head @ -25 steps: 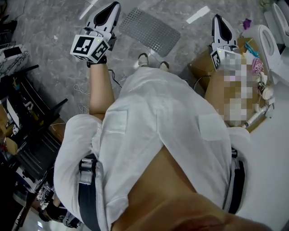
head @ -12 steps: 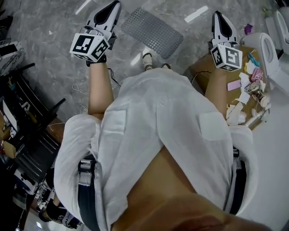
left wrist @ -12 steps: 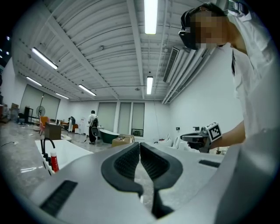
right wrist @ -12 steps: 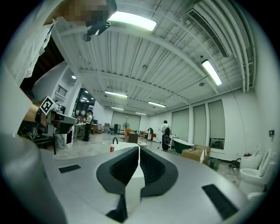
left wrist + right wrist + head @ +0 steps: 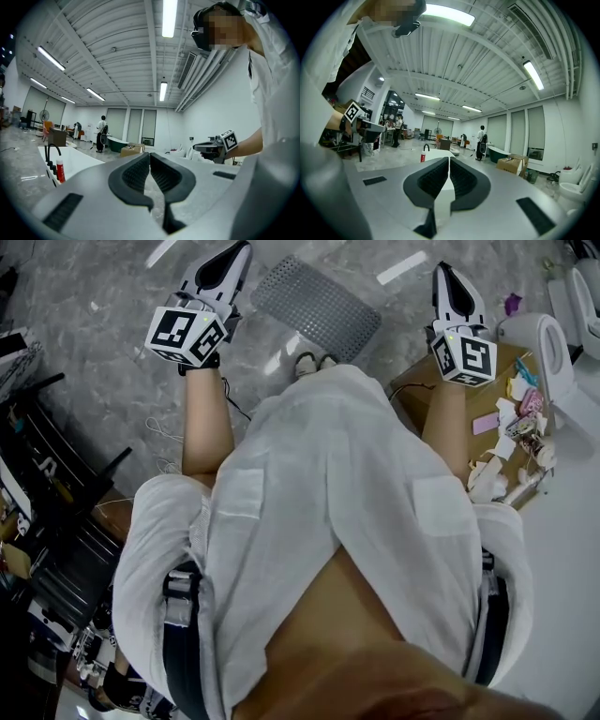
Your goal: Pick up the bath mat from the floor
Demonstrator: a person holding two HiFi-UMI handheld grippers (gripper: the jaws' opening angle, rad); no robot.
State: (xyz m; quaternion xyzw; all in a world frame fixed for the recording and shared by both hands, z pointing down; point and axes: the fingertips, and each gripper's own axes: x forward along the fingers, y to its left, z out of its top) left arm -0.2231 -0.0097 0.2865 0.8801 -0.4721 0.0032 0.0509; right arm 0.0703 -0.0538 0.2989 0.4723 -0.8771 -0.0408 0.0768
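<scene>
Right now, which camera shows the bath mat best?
The head view. There the grey perforated bath mat lies flat on the floor, just ahead of the person's shoes. The left gripper view and the right gripper view both look out across the room and ceiling, so neither shows the mat.

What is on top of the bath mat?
Nothing lies on the bath mat; its perforated top is bare, flat on the floor. The person's shoes stand close to its near edge. Anything under the mat is covered.
</scene>
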